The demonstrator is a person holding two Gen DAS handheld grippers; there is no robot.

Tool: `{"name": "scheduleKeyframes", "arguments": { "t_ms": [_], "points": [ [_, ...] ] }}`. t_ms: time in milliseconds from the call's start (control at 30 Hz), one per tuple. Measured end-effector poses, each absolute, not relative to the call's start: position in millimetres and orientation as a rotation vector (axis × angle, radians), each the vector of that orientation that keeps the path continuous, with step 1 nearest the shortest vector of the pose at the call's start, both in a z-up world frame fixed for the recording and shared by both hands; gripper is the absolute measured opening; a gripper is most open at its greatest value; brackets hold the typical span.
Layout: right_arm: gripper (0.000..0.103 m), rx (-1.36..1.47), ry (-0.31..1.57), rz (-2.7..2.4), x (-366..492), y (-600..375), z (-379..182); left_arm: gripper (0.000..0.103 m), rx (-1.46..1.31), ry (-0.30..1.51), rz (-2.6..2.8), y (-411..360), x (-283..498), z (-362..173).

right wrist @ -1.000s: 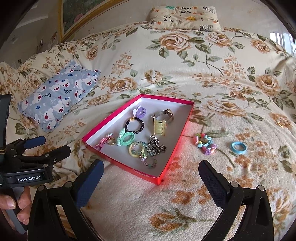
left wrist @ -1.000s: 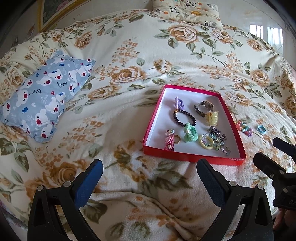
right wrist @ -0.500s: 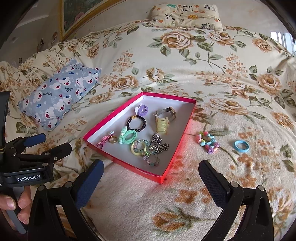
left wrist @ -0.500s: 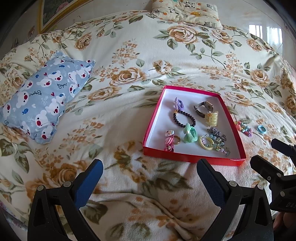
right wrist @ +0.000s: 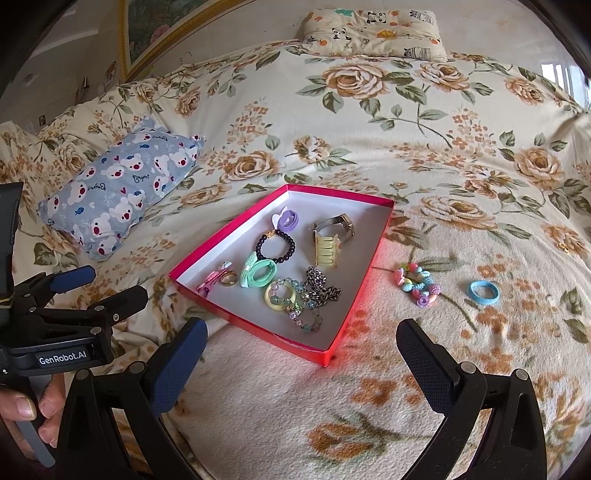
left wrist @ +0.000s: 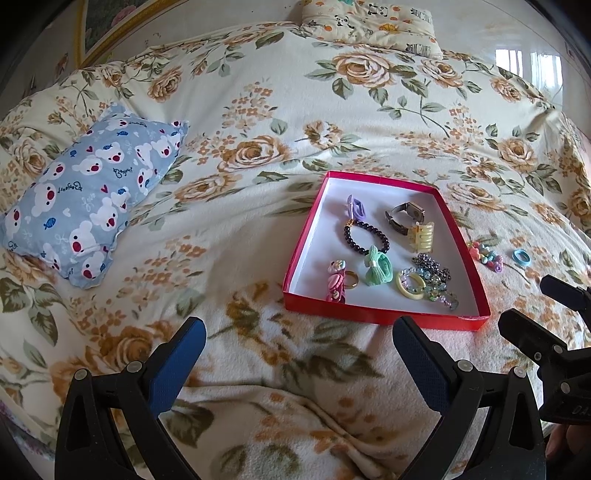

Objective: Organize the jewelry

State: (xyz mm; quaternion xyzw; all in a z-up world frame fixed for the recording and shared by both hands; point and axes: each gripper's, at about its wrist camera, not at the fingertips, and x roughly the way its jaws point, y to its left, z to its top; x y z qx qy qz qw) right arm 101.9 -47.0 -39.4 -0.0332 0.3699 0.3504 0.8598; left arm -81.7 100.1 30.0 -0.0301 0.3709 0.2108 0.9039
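Observation:
A red box (left wrist: pixel 386 317) (right wrist: pixel 354 306) with a white floor lies on the floral bedspread. It holds several pieces: a black bead bracelet (right wrist: pixel 275 245), a watch (right wrist: pixel 334 223), a yellow claw clip (right wrist: pixel 325 251), a green hair tie (right wrist: pixel 258 273), a chain (right wrist: pixel 321 288) and a ring (right wrist: pixel 228 277). A colourful bead bracelet (right wrist: pixel 417 284) (left wrist: pixel 485 256) and a blue hair ring (right wrist: pixel 483 291) (left wrist: pixel 521 256) lie on the bed right of the box. My left gripper (left wrist: pixel 295 350) is open and empty, short of the box. My right gripper (right wrist: pixel 301 350) is open and empty, near the box's front corner.
A blue bear-print pillow (left wrist: pixel 88 199) (right wrist: pixel 122 188) lies to the left. A panda-print pillow (right wrist: pixel 373 29) sits at the bed's far end. A framed picture (right wrist: pixel 155 33) leans at the back left. The blanket is rumpled near the left gripper.
Both grippers have shifted only slightly; the scene sits a little lower in the right wrist view. Nothing was picked up or let go.

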Motion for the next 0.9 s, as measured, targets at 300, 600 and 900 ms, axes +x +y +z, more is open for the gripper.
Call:
{"name": "scheduleKeyframes", "arguments": {
  "t_ms": [300,600,900],
  "points": [
    [0.103,-0.069,0.776,0.737,102.0,-46.9,-38.9,0.102,-0.057,0.767,0.439,100.4,-80.7,29.5],
    [0.103,-0.068,0.774,0.741,100.8,-45.1,-38.2,0.102,-0.051,0.764,0.435,100.2,-80.3,29.0],
    [0.103,-0.068,0.774,0.74,101.2,-45.3,-38.3,0.102,-0.043,0.76,0.435,99.7,-79.2,28.7]
  ]
}}
